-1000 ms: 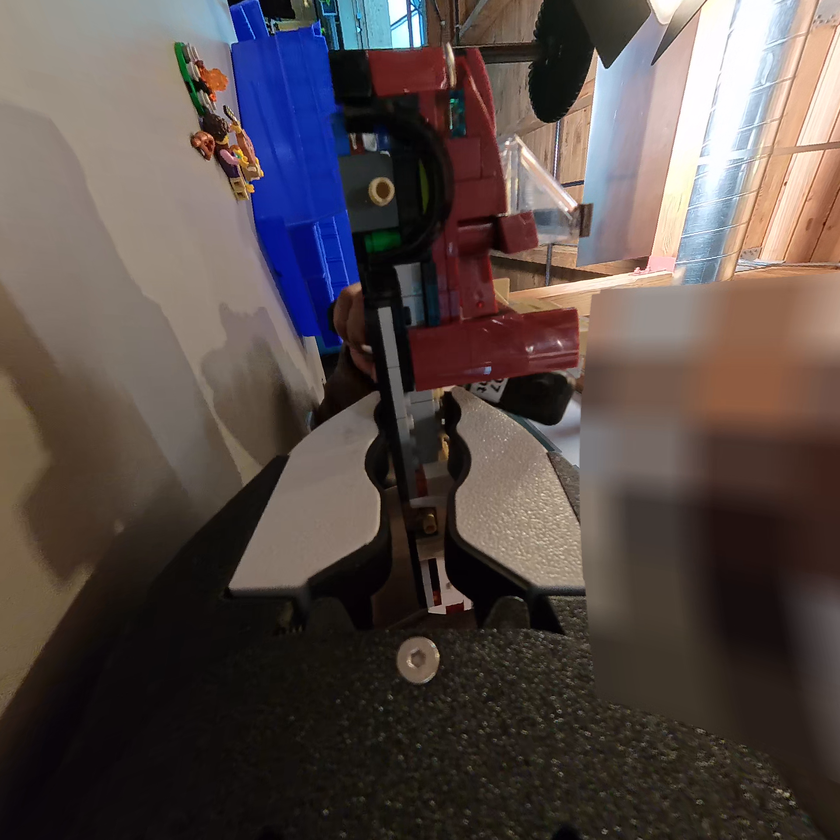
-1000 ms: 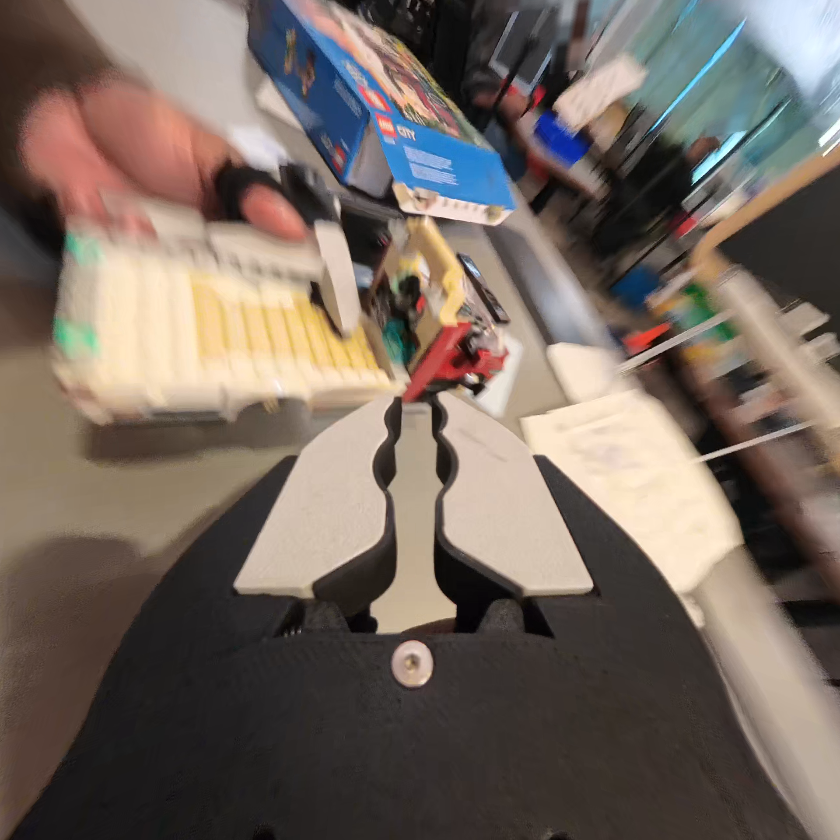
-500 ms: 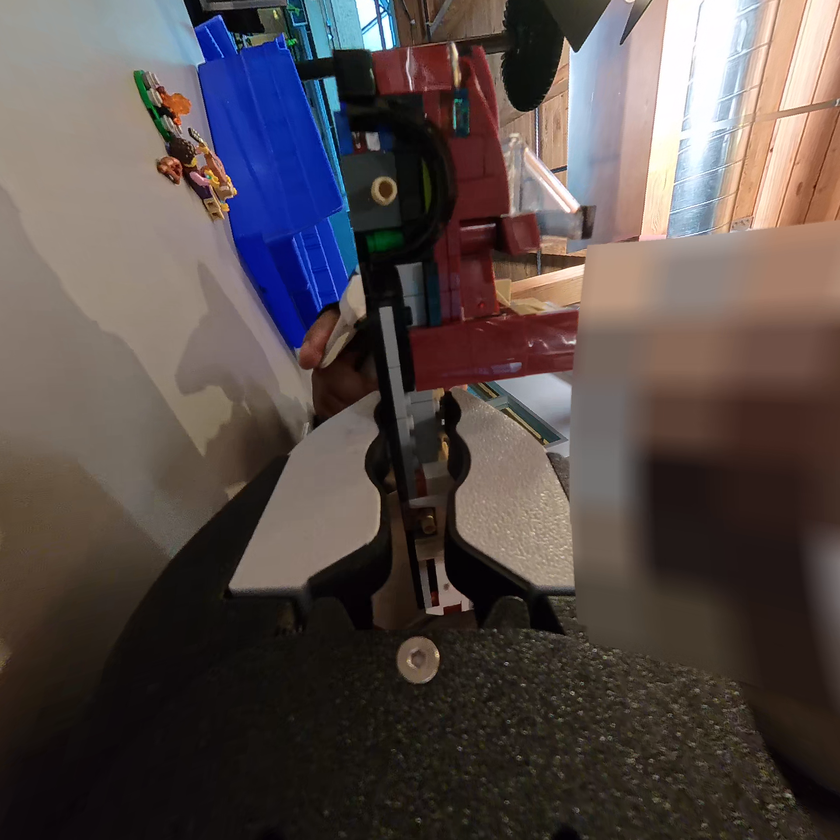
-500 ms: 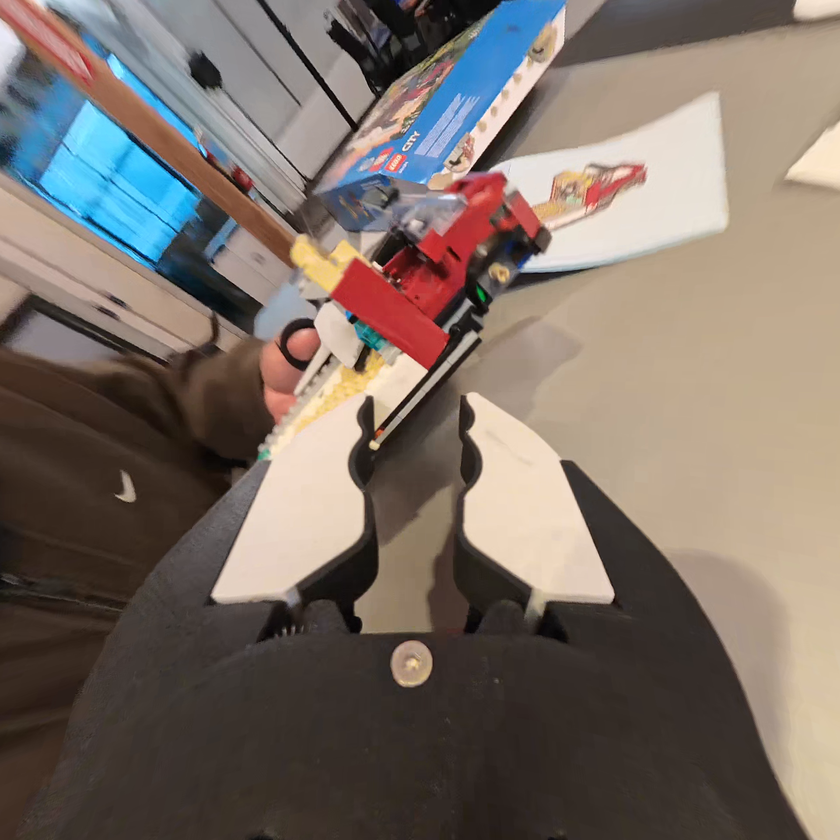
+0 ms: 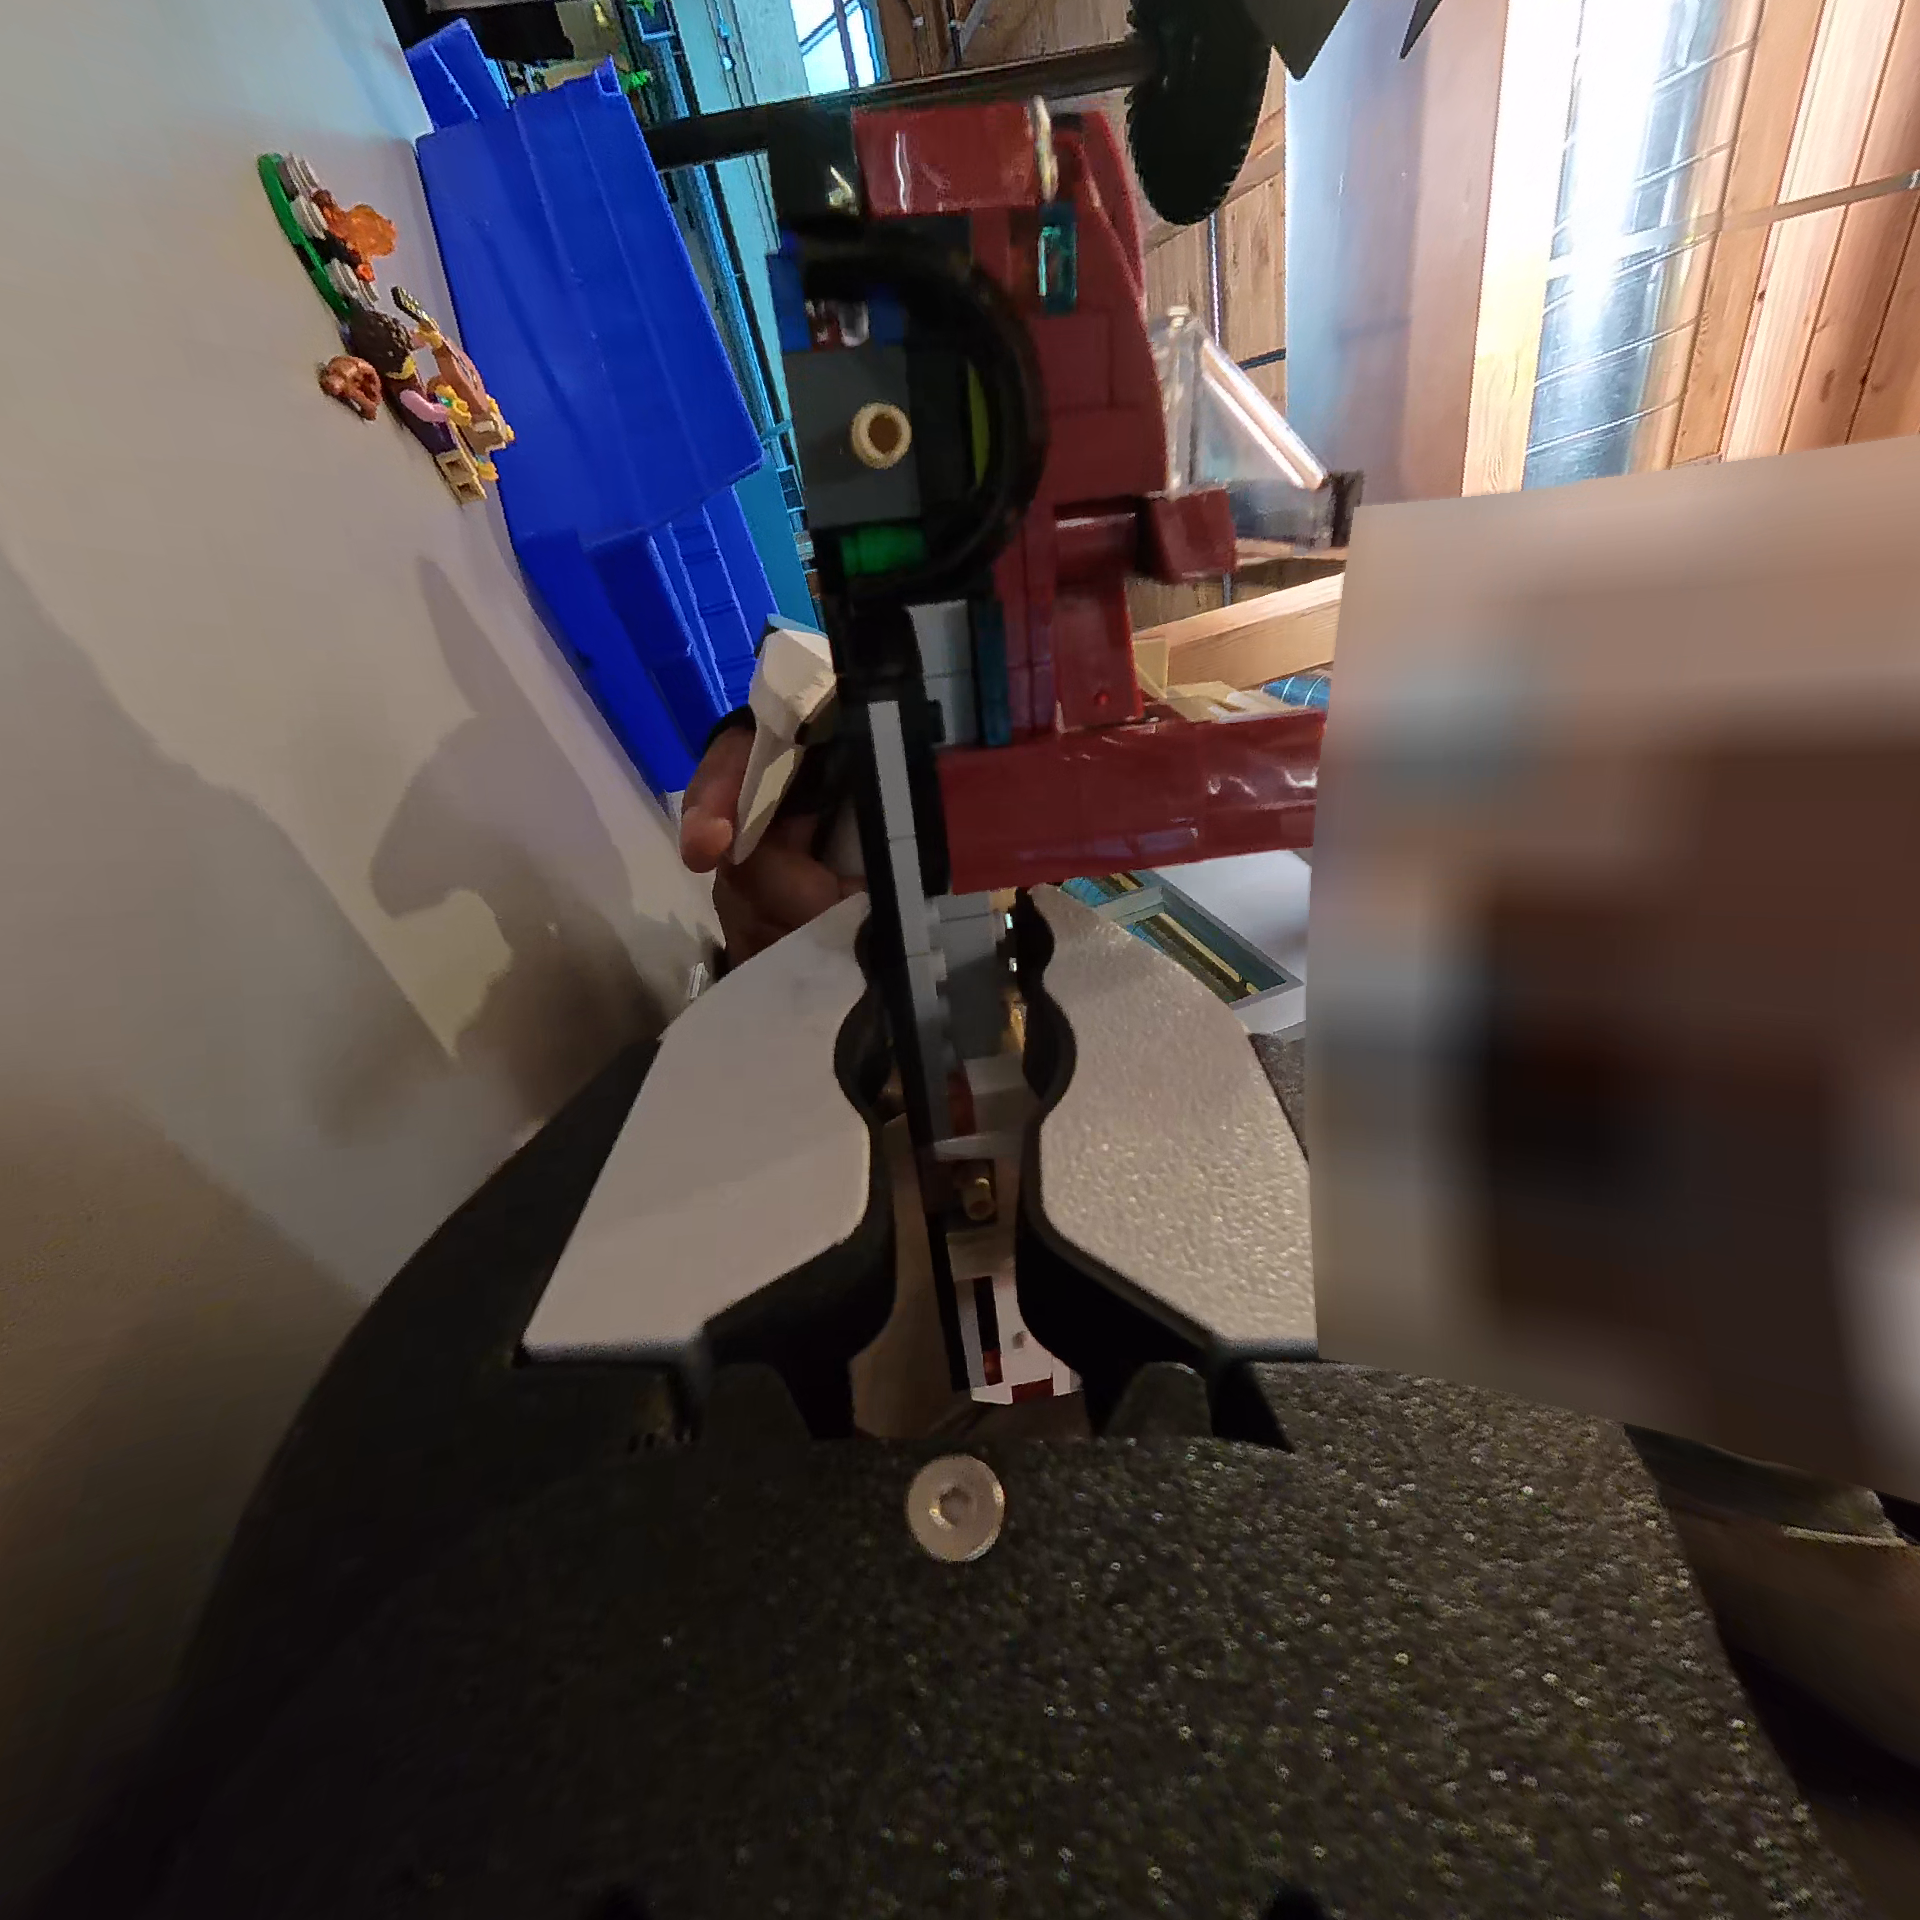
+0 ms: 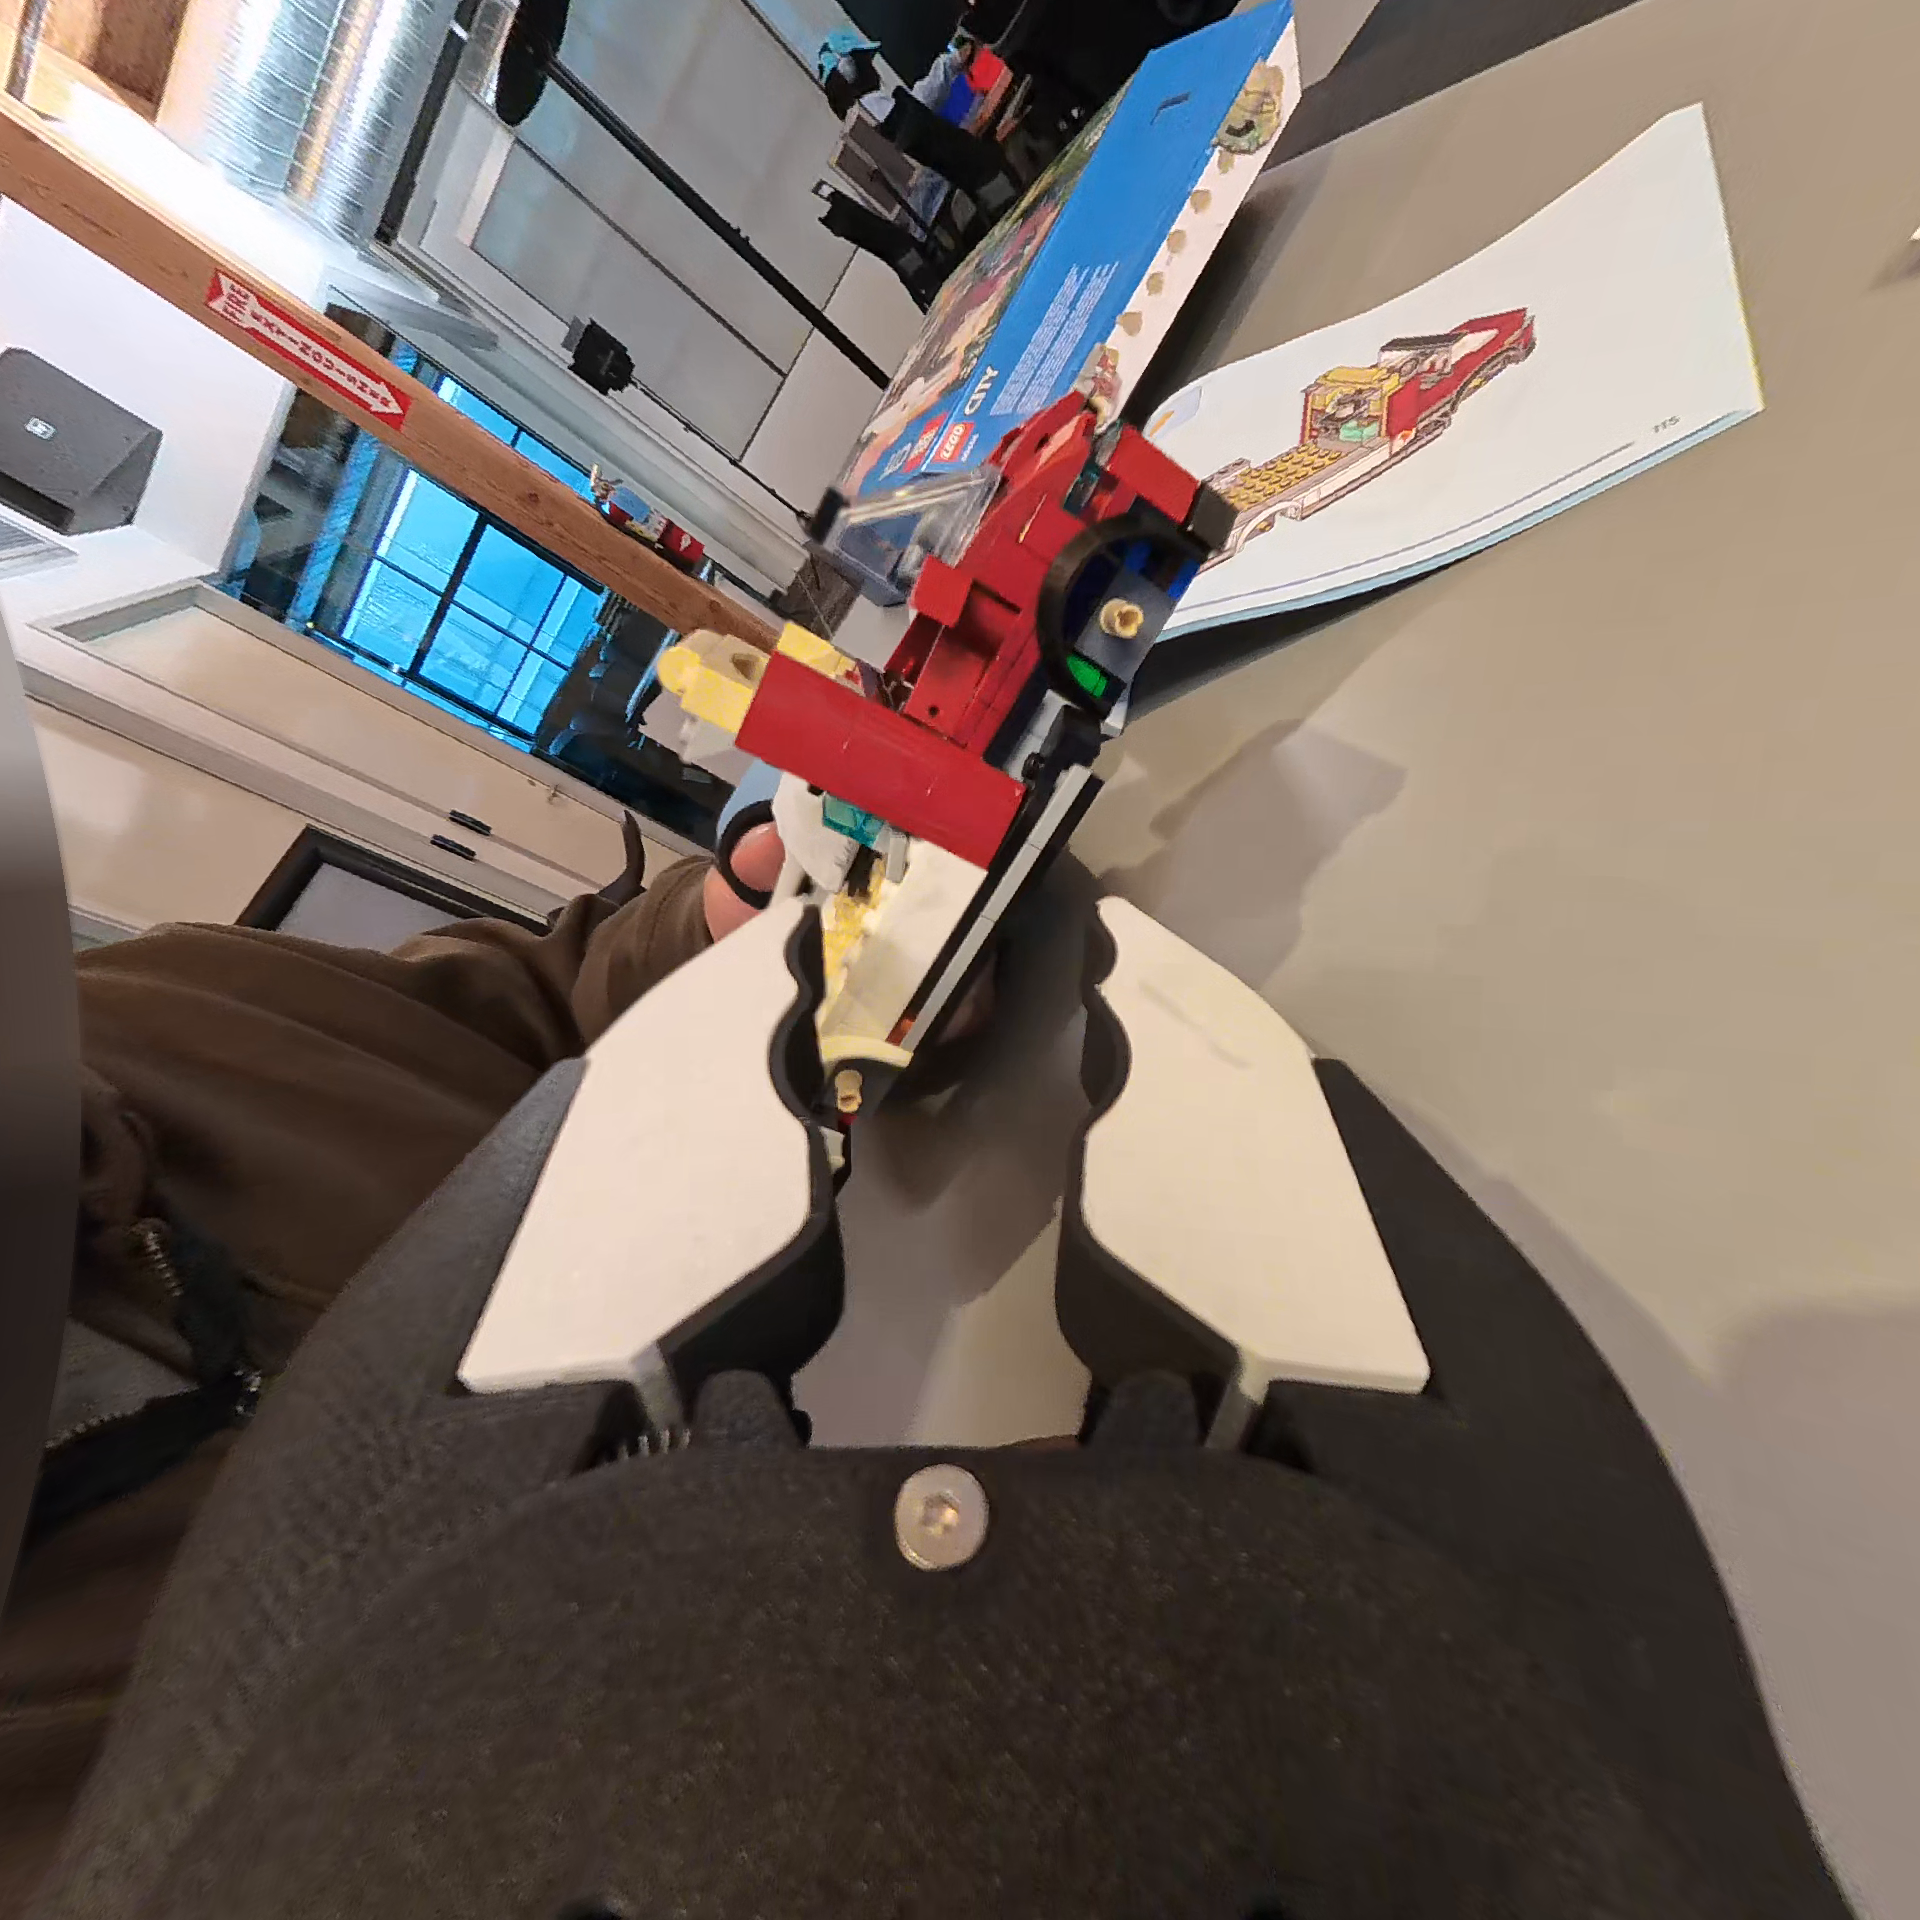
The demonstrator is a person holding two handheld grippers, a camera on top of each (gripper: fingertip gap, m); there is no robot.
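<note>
The toy truck point(image 5: 1039, 436), built of red bricks on a black and grey base, is held up in the air clear of the grey desk point(image 6: 1558, 935), tipped on its side so that an empty wheel arch faces both cameras. The left gripper point(image 5: 951, 997) has it: the jaws are closed on the thin base at the truck's near end, both pads pressed against it.

The right gripper point(image 6: 945, 966) is at that same end of the truck point(image 6: 977, 644). Its jaws are parted wide. The cream and black edge of the base reaches in between them, close against one finger point(image 6: 727, 1039), while the other stands apart with grey desk showing in the gap. Over the last second these jaws have gone from almost closed to wide open as the truck came in between them, so nothing is gripped on this side yet.

A person's fingers point(image 5: 727, 821) show just behind the truck. Farther off on the desk lie an open booklet point(image 6: 1455, 416) and a blue box point(image 6: 1081, 281) beyond it. Toward another edge stand blue bins point(image 5: 582, 312), with small toy figures point(image 5: 416, 384) beside them.
</note>
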